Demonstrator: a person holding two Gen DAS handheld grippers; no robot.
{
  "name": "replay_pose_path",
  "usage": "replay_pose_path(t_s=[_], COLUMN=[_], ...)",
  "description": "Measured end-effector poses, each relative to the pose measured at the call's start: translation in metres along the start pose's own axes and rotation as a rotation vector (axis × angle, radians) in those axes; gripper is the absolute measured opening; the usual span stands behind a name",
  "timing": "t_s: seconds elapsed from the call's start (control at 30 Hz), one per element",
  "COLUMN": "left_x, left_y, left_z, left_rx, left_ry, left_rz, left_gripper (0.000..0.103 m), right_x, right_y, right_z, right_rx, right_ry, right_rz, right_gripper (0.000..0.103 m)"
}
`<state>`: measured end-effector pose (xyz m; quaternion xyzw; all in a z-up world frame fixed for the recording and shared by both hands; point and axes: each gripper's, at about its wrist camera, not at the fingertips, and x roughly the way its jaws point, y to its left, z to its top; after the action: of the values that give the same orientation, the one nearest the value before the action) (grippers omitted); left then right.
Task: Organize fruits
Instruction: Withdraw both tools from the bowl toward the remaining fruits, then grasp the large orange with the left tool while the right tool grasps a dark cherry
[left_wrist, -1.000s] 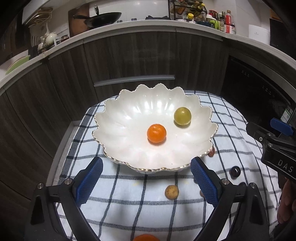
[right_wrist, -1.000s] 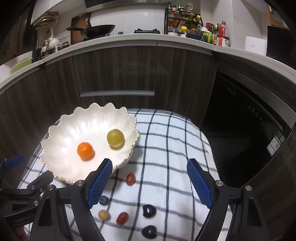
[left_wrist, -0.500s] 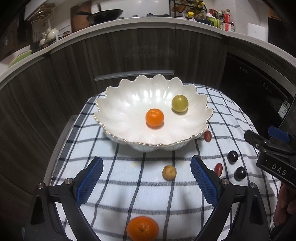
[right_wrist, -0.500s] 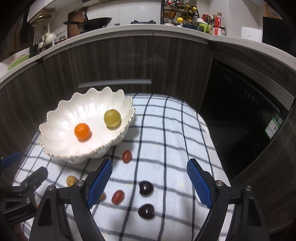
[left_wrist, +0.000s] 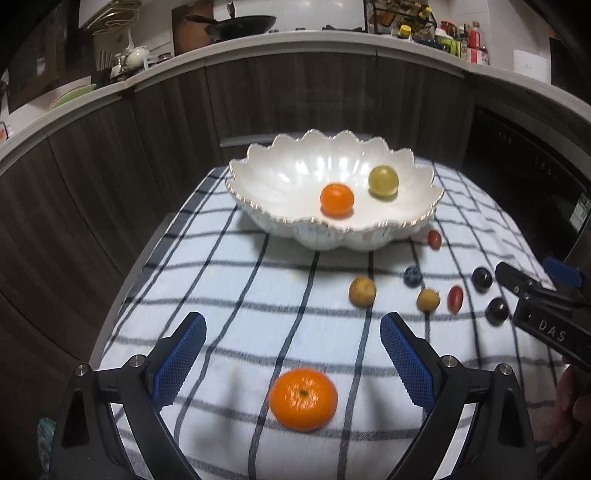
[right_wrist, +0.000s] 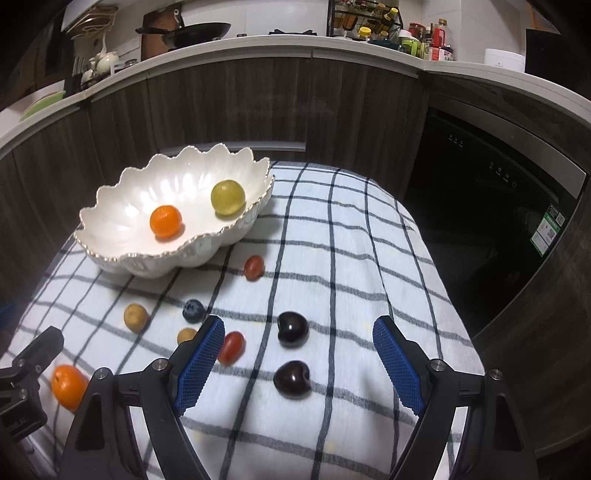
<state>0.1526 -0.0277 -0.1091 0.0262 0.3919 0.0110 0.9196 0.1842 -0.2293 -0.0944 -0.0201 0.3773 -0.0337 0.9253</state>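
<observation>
A white scalloped bowl (left_wrist: 258, 206) (right_wrist: 110, 236) stands at the far side of the checked cloth, holding a small orange (left_wrist: 336, 199) (right_wrist: 166, 220) and a green grape (left_wrist: 383, 180) (right_wrist: 228, 197). Loose on the cloth lie a mandarin (left_wrist: 303, 398) (right_wrist: 68, 386), two tan longans (left_wrist: 362, 291) (left_wrist: 428, 300), a blueberry (right_wrist: 194, 309), red cherry tomatoes (right_wrist: 254, 267) (right_wrist: 232, 346) and two dark cherries (right_wrist: 292, 328) (right_wrist: 291, 378). My left gripper (left_wrist: 293, 363) is open, the mandarin just below its gap. My right gripper (right_wrist: 298, 360) is open over the two cherries.
Dark wood cabinets curve behind the table, topped by a counter with a wok (left_wrist: 236, 26) and bottles (right_wrist: 428, 40). A black appliance front (right_wrist: 498, 206) stands to the right. The cloth's edges drop off left and right. A hand (left_wrist: 569, 398) holds the right gripper.
Both grippers have drawn back and sunk toward the near cloth. The bowl now sits farther off, and the mandarin and the row of small fruits have come into view.
</observation>
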Motion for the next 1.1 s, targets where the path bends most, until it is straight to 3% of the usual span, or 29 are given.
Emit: replay_pose_path(t_s=[0.33,0.57,0.77,0.93,1.1], left_x=[0.011,0.02,0.028,0.031,0.036], left_y=[0.004,0.004,0.004,0.001,0.0], left_z=[-0.024,-0.035,-0.04,-0.043,-0.047], left_rx=[-0.037,-0.034,-0.037,-0.025,-0.022], left_ry=[0.077,0.1,0.129,0.133,0.159], left_rz=[0.012,0.002,-0.015,-0.025,-0.041], left_gripper=[0.096,0.085,0.083,0.078,0.07], right_x=[0.003,0.006,0.011,0.019,0.029], right_y=[0.003,0.007,0.005,0.005,0.004], right_z=[-0.016,-0.026,-0.032,-0.034,-0.038], right_rx=[-0.018,-0.026,-0.027,-0.02,-0.016], right_ry=[-0.003,0.002,0.007,0.033,0.072], right_rz=[-0.005,-0.009,-0.028,-0.02,-0.016], right_gripper=[0.083,0.083,0.083,0.061,0.051])
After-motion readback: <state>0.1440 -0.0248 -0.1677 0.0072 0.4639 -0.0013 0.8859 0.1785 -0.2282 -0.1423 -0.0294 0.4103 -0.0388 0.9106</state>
